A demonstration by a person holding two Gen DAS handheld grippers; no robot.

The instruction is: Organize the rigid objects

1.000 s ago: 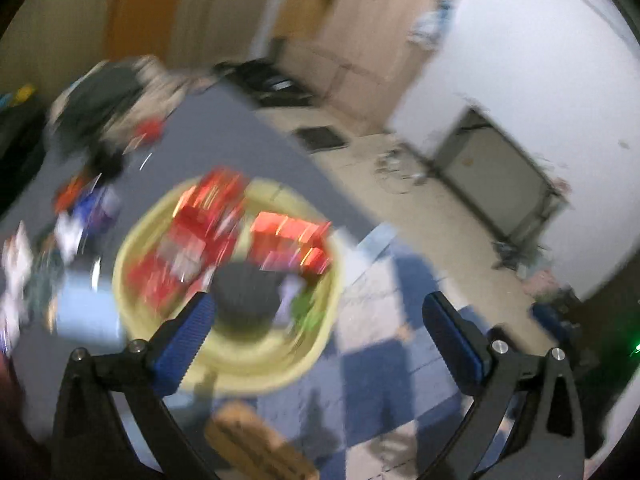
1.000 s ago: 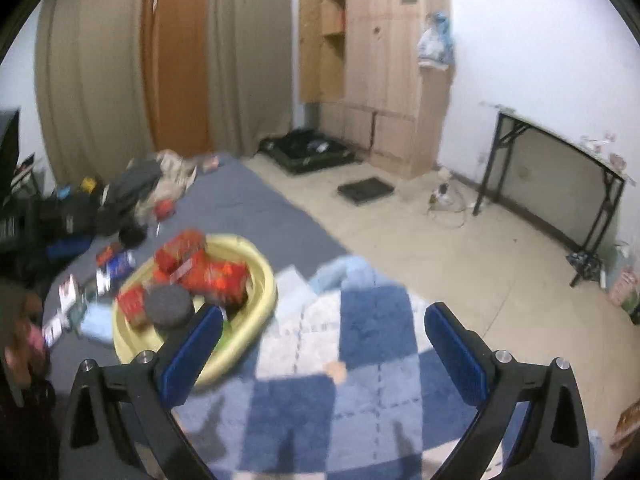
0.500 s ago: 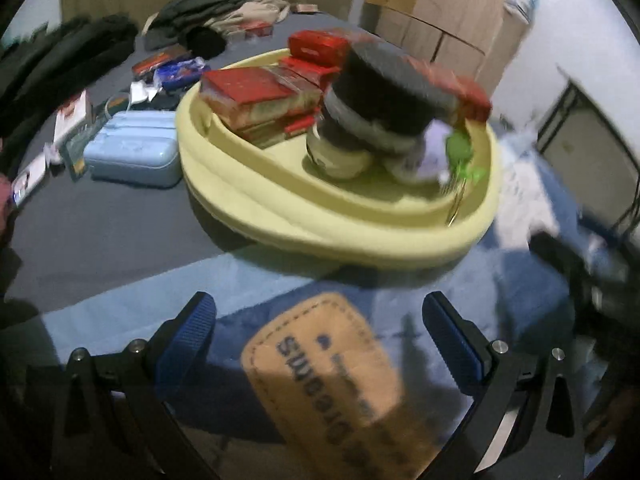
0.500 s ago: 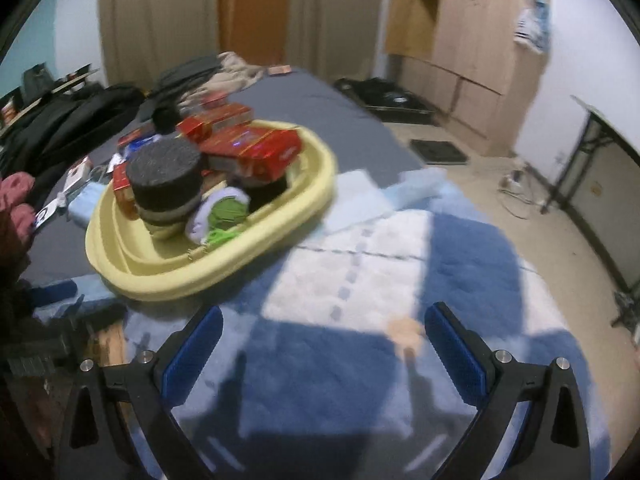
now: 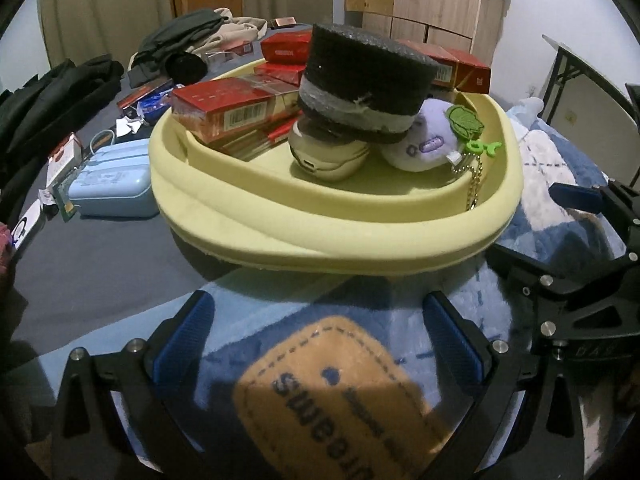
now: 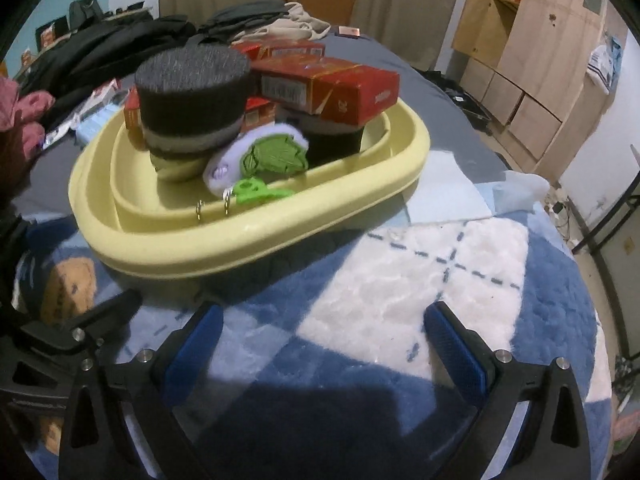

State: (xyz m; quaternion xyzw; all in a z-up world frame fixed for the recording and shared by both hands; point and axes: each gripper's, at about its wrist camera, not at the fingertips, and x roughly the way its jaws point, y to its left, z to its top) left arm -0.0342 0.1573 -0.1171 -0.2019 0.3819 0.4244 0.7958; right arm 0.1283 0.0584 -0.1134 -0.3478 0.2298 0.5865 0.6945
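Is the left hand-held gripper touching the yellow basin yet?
Apart. In the left wrist view, the left hand-held gripper is open, and blue blanket shows between its fingertips and the yellow basin.

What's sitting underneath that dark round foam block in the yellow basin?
The foam block rests tilted on a cream rounded case, beside a lilac plush keychain. The case's top is covered.
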